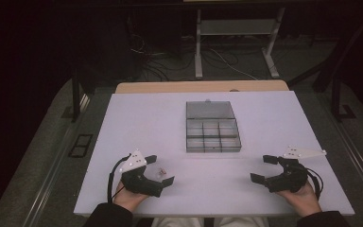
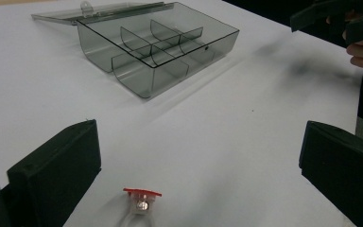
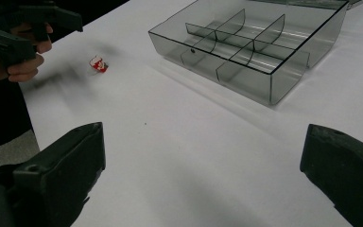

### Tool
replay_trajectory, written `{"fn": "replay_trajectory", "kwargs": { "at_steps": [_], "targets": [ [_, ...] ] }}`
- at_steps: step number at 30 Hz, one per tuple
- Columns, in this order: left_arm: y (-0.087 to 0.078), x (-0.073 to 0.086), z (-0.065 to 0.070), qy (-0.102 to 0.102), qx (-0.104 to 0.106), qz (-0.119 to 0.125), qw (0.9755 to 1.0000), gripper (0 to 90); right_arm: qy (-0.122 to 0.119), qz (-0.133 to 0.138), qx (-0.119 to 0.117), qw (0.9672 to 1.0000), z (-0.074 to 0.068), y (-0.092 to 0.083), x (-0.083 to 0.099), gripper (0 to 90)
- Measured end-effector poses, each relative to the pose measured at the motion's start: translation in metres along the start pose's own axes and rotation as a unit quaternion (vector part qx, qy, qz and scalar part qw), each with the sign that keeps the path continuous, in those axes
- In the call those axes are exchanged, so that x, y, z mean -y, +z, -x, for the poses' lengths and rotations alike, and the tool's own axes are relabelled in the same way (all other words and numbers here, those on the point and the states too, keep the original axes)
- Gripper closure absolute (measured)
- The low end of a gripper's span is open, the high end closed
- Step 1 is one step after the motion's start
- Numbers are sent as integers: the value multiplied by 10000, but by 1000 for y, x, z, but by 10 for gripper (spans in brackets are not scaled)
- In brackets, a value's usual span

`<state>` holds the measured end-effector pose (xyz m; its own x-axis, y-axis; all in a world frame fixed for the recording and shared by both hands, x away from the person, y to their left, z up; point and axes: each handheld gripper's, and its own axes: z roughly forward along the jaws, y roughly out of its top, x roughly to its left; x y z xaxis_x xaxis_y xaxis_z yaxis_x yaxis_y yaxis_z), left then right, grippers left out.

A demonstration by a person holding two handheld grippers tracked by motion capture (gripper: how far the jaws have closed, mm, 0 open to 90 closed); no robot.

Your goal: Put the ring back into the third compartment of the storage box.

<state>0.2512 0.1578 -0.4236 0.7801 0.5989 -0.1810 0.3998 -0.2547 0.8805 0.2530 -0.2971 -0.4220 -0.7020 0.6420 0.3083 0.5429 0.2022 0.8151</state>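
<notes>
- Left gripper [image 1: 163, 169] at near-left table [image 1: 137, 118] edge, jaws wide open, holding nothing.
- Small red-topped clear part [image 2: 142, 201] lies on table between left jaws, nearer one jaw, untouched.
- Right gripper [image 1: 264, 169] near-right, jaws wide open, empty, well apart from part.
- Farther, mid-table: grey divided box [image 1: 212, 136], lid [image 1: 209, 109] folded open behind it.

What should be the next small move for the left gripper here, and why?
Probably ease the left gripper forward and down until its jaws stand on either side of the small red-capped piece, then close. The jaws are open and empty, the piece lies on the white table just between them, and the clear compartment box stands open farther off.
</notes>
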Motion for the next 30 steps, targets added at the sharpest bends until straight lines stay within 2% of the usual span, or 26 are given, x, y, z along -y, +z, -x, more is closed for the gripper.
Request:
{"fn": "replay_trajectory", "kwargs": {
  "at_steps": [12,18,21,27,30],
  "targets": [
    [-4,-8,2,78,-26,-271,9996,0,20,-18,-7,10000,-2,0,1,7],
    [-3,-14,-2,168,0,-518,9985,0,21,-34,-2,10000,-2,-1,1,7],
    [-3,-17,-4,141,25,-600,9981,0,27,-37,0,10000,-2,-1,1,7],
    [0,-22,-6,197,70,-885,9959,0,-12,-55,12,10000,-2,0,2,7],
    [2,-24,-9,215,88,-1070,9940,0,-21,-58,9,10000,-2,0,2,7]
  ]
}}
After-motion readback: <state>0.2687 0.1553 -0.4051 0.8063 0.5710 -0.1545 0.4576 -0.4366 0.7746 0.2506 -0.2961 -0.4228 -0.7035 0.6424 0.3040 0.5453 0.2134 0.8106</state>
